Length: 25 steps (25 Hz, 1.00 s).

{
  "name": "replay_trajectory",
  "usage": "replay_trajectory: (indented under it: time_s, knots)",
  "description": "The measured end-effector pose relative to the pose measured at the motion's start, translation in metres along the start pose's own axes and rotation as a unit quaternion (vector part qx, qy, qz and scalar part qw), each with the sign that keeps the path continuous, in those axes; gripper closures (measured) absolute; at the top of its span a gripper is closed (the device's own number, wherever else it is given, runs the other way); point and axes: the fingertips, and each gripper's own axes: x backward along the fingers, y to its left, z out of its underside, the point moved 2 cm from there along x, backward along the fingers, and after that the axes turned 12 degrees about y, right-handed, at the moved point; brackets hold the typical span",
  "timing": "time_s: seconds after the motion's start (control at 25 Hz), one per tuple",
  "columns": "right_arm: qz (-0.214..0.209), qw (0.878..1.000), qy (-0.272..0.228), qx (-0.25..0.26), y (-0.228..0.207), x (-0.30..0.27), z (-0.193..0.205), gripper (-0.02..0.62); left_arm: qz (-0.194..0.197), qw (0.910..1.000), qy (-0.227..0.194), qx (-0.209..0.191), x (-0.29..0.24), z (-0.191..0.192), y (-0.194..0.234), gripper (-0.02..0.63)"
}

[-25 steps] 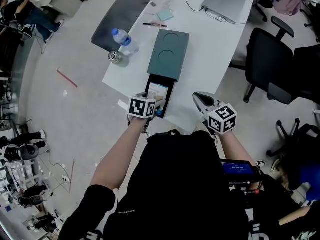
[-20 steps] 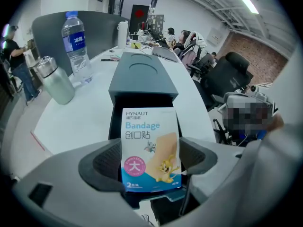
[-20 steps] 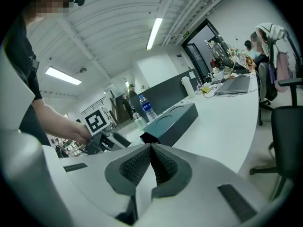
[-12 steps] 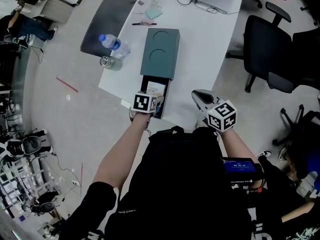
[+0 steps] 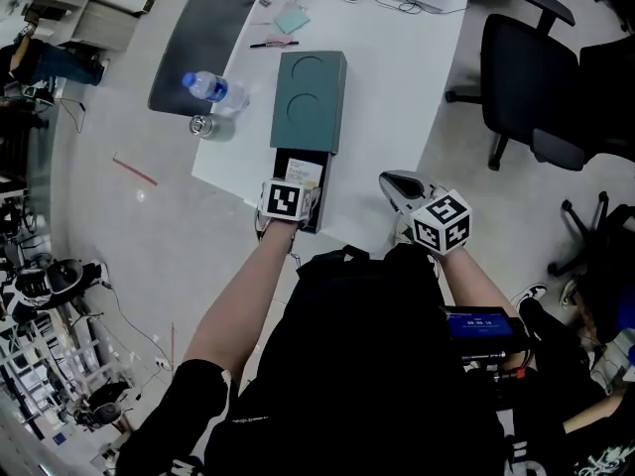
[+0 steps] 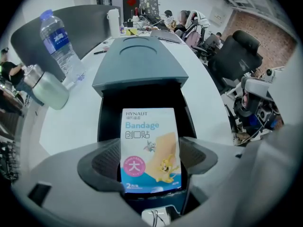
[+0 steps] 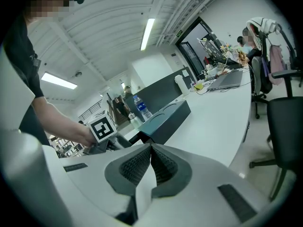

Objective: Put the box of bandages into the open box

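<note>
The left claw [image 6: 151, 159] is closed on the box of bandages [image 6: 149, 136]: its two pads press the long sides of the box, near the lower end. The printed face is turned to the camera, and the box points away from the claw, toward the far side of the table [image 6: 71, 122].

The open box [image 6: 142, 96] lies directly ahead of this claw. Its black inside part is pulled out toward the near edge of the table, and the green cover [image 6: 139, 63] sits over the far half. The long axis of the bandage box runs the same way as the long axis of the black part, so no turning seems needed. In the head view the bandage box [image 5: 307, 174] is already over the near end of the opening [image 5: 298, 216]. Whether it touches the bottom I cannot tell.

The right claw [image 7: 151, 148] is closed with nothing in it and hangs to the right, apart from the open box. I judge that the left claw only has to go a little lower and then open.
</note>
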Motion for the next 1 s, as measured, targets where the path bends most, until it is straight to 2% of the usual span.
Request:
replay_trajectory:
  time_s: [0.16, 0.32, 0.64, 0.76, 1.0]
  knots:
    - [-0.002, 1.0, 0.005, 0.0, -0.001, 0.001, 0.002, 0.569, 0.009, 0.9999, 0.004, 0.003, 0.0, 0.003, -0.001, 0.223]
    - [-0.004, 1.0, 0.004, 0.003, 0.0, 0.004, 0.001, 0.569, 0.022, 0.9995, -0.012, 0.018, 0.009, 0.004, 0.001, 0.221]
    - [-0.022, 1.0, 0.01, 0.02, 0.003, 0.007, 0.005, 0.569, 0.03, 0.9921, -0.102, 0.067, 0.032, 0.006, 0.003, 0.229]
    - [-0.031, 0.999, 0.012, 0.031, 0.005, 0.015, 0.006, 0.569, 0.009, 0.9866, -0.14, 0.084, 0.043, 0.01, 0.001, 0.325]
    - [-0.055, 0.996, 0.027, 0.064, 0.003, 0.028, 0.016, 0.569, -0.007, 0.9668, -0.219, 0.131, 0.065, 0.025, -0.014, 0.443]
